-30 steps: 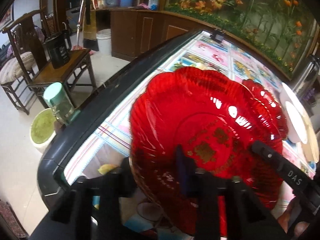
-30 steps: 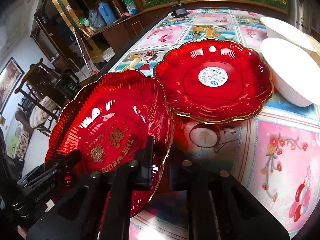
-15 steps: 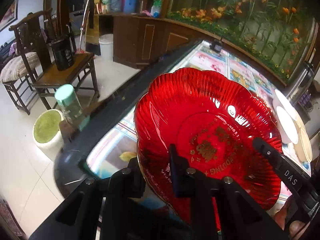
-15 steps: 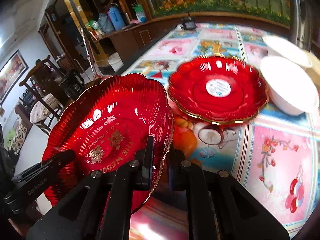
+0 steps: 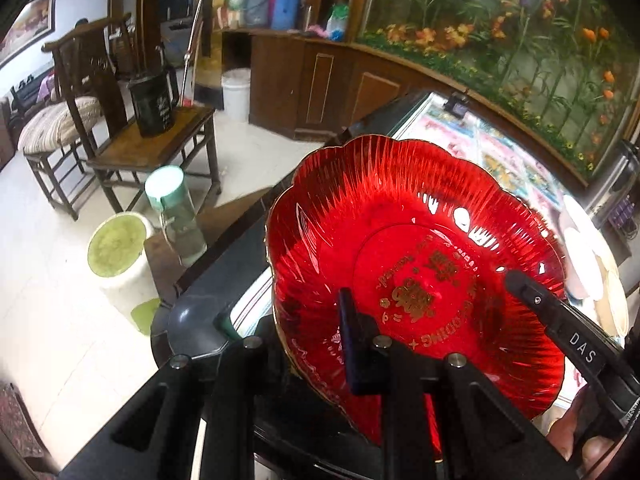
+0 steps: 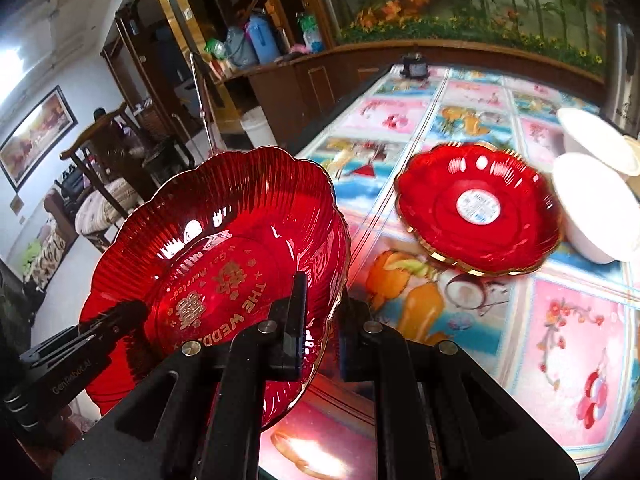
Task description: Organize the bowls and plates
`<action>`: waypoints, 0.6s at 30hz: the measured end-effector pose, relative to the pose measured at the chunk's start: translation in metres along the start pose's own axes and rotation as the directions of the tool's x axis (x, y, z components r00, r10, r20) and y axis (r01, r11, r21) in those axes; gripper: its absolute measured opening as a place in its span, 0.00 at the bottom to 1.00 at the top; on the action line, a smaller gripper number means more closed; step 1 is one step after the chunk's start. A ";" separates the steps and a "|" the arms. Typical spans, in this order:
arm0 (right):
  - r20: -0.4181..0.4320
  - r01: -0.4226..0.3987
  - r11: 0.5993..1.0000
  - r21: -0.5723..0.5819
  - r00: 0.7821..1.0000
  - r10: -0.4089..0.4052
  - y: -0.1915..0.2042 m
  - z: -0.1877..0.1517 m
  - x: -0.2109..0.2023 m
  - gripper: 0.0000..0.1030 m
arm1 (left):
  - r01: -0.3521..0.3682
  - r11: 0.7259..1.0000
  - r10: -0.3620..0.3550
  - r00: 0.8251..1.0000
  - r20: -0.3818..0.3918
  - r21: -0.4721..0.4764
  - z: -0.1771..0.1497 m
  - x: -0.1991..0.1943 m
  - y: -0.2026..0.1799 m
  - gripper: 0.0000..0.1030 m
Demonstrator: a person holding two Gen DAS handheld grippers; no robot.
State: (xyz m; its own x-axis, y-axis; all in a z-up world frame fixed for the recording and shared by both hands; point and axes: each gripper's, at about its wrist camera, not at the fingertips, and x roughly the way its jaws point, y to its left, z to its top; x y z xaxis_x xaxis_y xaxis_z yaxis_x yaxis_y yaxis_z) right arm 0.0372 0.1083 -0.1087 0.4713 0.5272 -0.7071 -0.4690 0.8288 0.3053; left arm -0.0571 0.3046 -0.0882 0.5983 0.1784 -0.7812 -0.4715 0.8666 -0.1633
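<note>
in the left wrist view, the left gripper (image 5: 320, 344) is clamped on the near rim of the red plate (image 5: 416, 264), one finger inside the dish and one beneath, while the right gripper (image 5: 516, 280) bites the opposite rim. two holds on opposite edges likely keep the wide, slippery dish steady. the plate hangs above the table (image 5: 196, 316) edge, hollow side up, tilted towards the camera.

in the right wrist view, the right gripper (image 6: 322, 336) is closed on that plate (image 6: 224, 264), the left gripper (image 6: 134, 312) pinching the far side. being round, it has no long axis. a second red plate (image 6: 480, 208) rests on the table (image 6: 576, 320), touching the white bowls (image 6: 596, 204), probably the stack target.
</note>
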 end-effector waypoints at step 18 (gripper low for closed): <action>-0.127 -0.045 0.999 0.025 0.991 0.048 -0.033 -0.010 0.023 0.25 | -0.062 0.994 0.054 0.995 0.080 0.090 -0.016 -0.017 -0.002 0.74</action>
State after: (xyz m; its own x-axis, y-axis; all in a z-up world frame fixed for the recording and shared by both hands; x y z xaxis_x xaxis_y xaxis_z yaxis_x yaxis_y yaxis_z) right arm 0.0567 0.0912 -0.1415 0.3495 0.5378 -0.7672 -0.4706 0.8088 0.3527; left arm -0.0765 0.2922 -0.0837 0.6214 0.2619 -0.7384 -0.4476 0.8922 -0.0602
